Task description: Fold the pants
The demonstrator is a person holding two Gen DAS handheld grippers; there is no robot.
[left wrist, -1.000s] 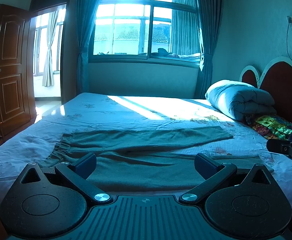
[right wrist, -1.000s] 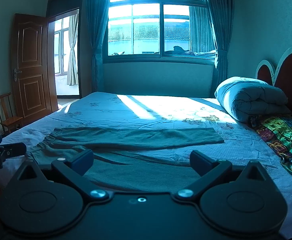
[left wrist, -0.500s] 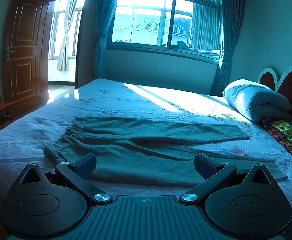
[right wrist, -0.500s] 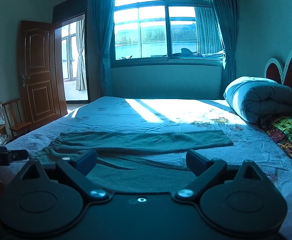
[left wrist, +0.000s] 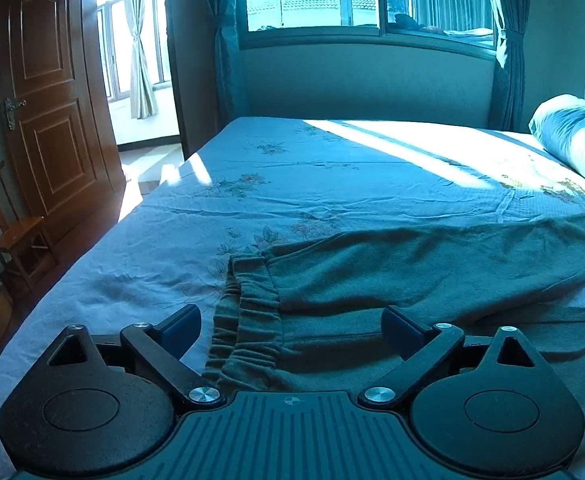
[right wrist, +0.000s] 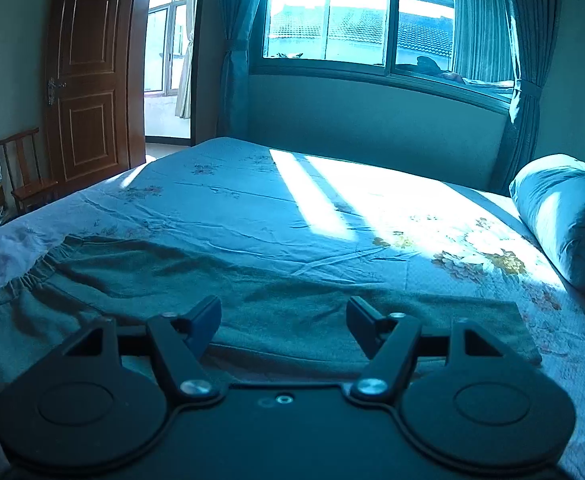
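Dark green pants (left wrist: 392,272) lie flat across the bed, legs running right. In the left wrist view the gathered elastic waistband (left wrist: 248,320) sits just ahead of my left gripper (left wrist: 290,320). Its jaws are closing, still wide apart, with the waist cloth lying below and between them and neither pad pressing on it. In the right wrist view my right gripper (right wrist: 284,316) hangs over the pants (right wrist: 152,276) at mid leg, with the hem (right wrist: 508,320) off to the right. Those jaws are closing too, narrower, with cloth below and nothing pinched.
The bed sheet (left wrist: 332,184) is pale blue with flower prints and a sunlit band. A rolled quilt (right wrist: 564,216) lies at the right by the headboard. A wooden door (left wrist: 52,100) and a wooden chair (left wrist: 16,232) stand left of the bed.
Both grippers have moved forward and down over the pants, the left one ending at the waistband. Both pairs of jaws have narrowed, the right more than the left.
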